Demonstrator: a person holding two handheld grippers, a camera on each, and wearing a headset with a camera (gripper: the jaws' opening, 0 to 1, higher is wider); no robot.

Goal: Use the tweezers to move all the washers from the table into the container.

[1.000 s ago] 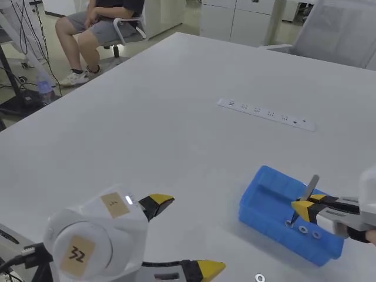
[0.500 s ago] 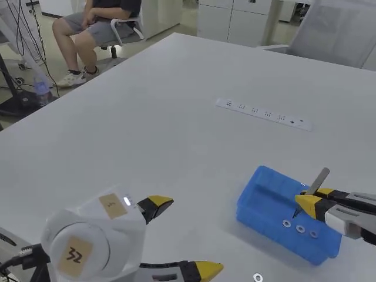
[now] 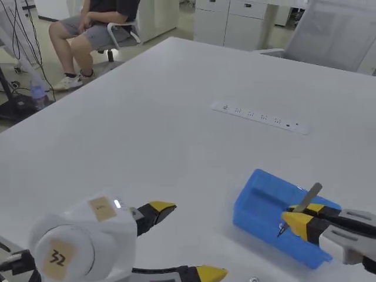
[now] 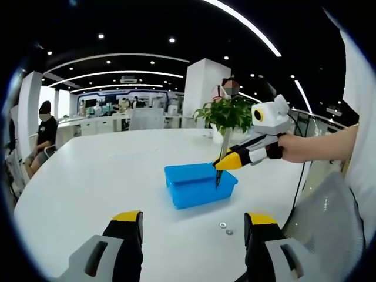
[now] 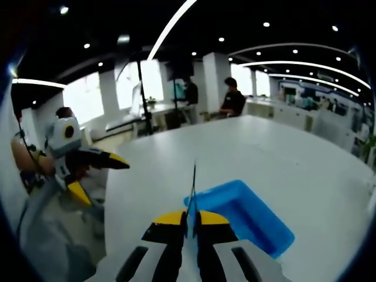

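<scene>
White tabletop [image 3: 176, 117] runs wide; nearest, the left gripper [image 3: 194, 239] hovers with its yellow-tipped jaws wide apart, holding nothing. Two small metal washers [image 4: 226, 228] lie just before the blue plastic container [image 3: 264, 200], over which the right gripper [image 3: 294, 218] clamps thin metal tweezers [image 3: 306, 198] (tips pointing down).

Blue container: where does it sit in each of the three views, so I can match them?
Head view: lower right, container partly behind the right gripper.
Left gripper view: container at centre.
Right gripper view: container lower middle-right, past the right gripper.
Shared landmark: the tweezers in the right gripper, by the container.
</scene>
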